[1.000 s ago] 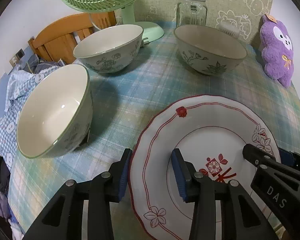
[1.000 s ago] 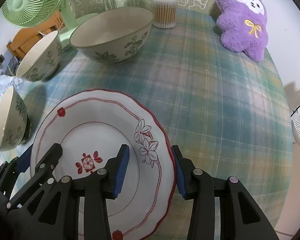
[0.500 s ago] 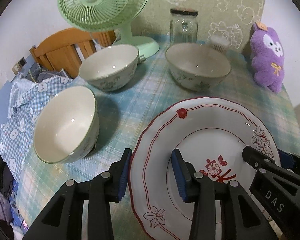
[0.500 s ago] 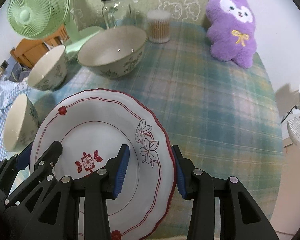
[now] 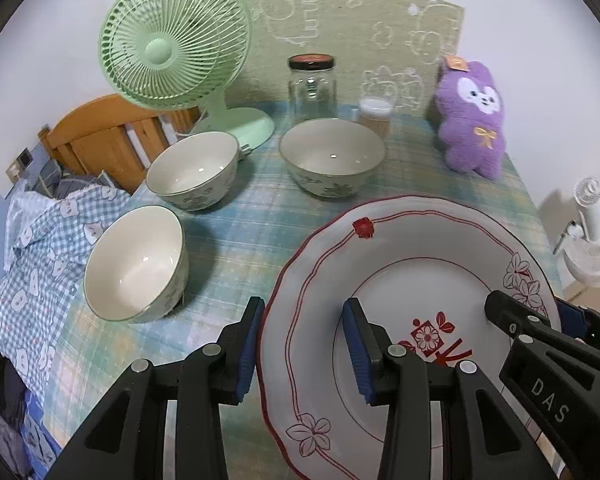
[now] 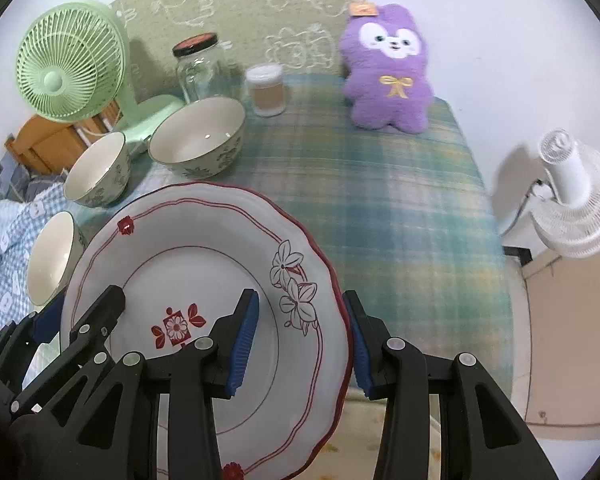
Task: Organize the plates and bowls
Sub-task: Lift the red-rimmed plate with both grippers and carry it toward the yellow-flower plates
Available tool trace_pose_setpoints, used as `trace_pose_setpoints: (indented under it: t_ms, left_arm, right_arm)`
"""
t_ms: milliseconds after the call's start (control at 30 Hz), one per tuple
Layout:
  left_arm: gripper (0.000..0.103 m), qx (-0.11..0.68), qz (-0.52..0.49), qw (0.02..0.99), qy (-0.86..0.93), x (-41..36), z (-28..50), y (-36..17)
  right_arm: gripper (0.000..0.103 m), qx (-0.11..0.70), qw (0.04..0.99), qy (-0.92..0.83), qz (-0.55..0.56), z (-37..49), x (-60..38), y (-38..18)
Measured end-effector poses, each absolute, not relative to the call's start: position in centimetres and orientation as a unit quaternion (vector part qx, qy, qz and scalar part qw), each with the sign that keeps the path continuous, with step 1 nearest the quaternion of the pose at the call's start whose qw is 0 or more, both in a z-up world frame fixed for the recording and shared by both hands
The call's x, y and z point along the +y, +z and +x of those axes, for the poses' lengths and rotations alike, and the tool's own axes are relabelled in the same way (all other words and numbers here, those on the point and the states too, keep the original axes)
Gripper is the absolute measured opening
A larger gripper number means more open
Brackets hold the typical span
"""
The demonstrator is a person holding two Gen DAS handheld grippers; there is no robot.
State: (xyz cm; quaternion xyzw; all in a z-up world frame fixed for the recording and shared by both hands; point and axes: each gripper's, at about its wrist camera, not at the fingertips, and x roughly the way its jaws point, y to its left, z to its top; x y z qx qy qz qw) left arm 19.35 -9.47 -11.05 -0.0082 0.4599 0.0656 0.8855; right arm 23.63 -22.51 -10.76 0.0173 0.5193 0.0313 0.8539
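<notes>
Both grippers, left [image 5: 300, 344] and right [image 6: 300, 332], have fingers clamped on opposite rims of the plate [image 5: 412, 280]; uneven lifting could slip it onto the table [image 6: 380, 200].

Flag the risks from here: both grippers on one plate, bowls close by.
1. The plate is held only at opposite rims, by the left gripper and the right gripper; if the hands drift apart or twist, it may slip out.
2. The nearest bowl sits just left of the plate's edge; a sideways swing could clip it.
</notes>
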Motion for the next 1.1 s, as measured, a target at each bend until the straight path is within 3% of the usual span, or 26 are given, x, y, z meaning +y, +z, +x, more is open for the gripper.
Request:
trace_pose_setpoints:
  t_ms: [700, 1100]
  left_arm:
    - [0.04, 0.475, 0.04, 0.878, -0.048, -15.2, 12.9, -12.1]
    - [0.04, 0.494, 0.084, 0.86, -0.095, -17.6, 10.3, -14.5]
  right_arm:
    - [0.046, 0.51, 0.854, -0.076, 0.067, 13.1, -28.3, -10.5]
    - [0.046, 0.53, 0.833, -0.123, 0.097, 8.9, -30.6, -13.6]
